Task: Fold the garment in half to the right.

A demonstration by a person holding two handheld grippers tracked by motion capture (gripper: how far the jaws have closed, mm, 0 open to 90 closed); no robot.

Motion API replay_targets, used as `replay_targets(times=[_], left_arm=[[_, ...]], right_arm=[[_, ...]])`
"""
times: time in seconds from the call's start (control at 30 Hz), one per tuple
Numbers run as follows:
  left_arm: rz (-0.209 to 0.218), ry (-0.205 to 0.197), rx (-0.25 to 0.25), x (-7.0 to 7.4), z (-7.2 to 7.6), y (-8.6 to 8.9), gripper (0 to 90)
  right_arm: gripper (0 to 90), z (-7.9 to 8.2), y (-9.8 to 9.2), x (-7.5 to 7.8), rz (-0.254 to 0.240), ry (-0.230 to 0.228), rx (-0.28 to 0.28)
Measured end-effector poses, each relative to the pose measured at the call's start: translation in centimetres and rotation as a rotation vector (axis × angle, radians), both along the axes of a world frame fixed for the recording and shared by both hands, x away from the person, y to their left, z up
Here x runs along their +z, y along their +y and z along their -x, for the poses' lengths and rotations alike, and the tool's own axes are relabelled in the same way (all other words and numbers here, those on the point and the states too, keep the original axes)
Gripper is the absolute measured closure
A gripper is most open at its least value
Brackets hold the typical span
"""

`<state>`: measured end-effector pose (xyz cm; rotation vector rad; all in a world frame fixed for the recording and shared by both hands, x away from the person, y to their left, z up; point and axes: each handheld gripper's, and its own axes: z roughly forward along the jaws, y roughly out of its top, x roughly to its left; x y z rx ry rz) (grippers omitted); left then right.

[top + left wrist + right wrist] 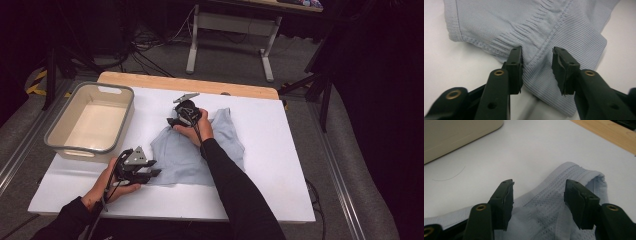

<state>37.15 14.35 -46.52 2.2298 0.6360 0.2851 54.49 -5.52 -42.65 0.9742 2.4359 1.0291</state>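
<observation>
A light blue ribbed sleeveless top (pixel 190 150) lies spread on the white table (pixel 280 150). My left gripper (pixel 155 173) sits at the top's near left corner, low on the table. In the left gripper view its jaws (pixel 537 53) stand apart around a ridge of the hem cloth (pixel 536 25), and the pads do not press on it. My right gripper (pixel 172 121) is at the top's far left edge, by a strap. In the right gripper view it (pixel 537 185) is open over the mesh cloth and strap loop (pixel 584 173).
A beige bin (pixel 55 130) stands empty at the table's left, and its wall (pixel 449 135) is close to the right gripper. A wooden strip (pixel 200 82) runs along the table's far edge. Bare white surface lies right of the top.
</observation>
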Motion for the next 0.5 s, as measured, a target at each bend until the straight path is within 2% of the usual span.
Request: replay_targets(times=[0.03,0.07,0.27,0.37,0.43,0.5], left_arm=[[0.000,0.000,0.000,0.0,0.0,0.0,63.1],[-0.005,-0.002,-0.002,0.0,-0.1,-0.1,64.4],[0.010,0.013,0.000,0.0,-0.3,-0.2,71.2],[0.007,0.015,-0.001,0.0,-0.4,-0.2,73.4],[0.003,0.010,-0.004,0.1,-0.4,-0.2,76.2],[0.000,0.006,0.000,0.1,-0.4,-0.3,77.6]], right_arm=[[41.3,0.0,0.0,0.0,0.000,0.000,0.000],[41.5,-0.5,0.2,-0.3,-0.007,0.027,-0.016],[41.6,-1.3,0.7,-1.2,0.004,0.050,-0.044],[42.2,-1.5,1.0,-1.7,0.025,0.059,-0.047],[45.9,-1.6,1.2,-2.0,0.044,0.073,-0.046],[49.6,-1.6,1.4,-2.3,0.081,0.058,-0.048]])
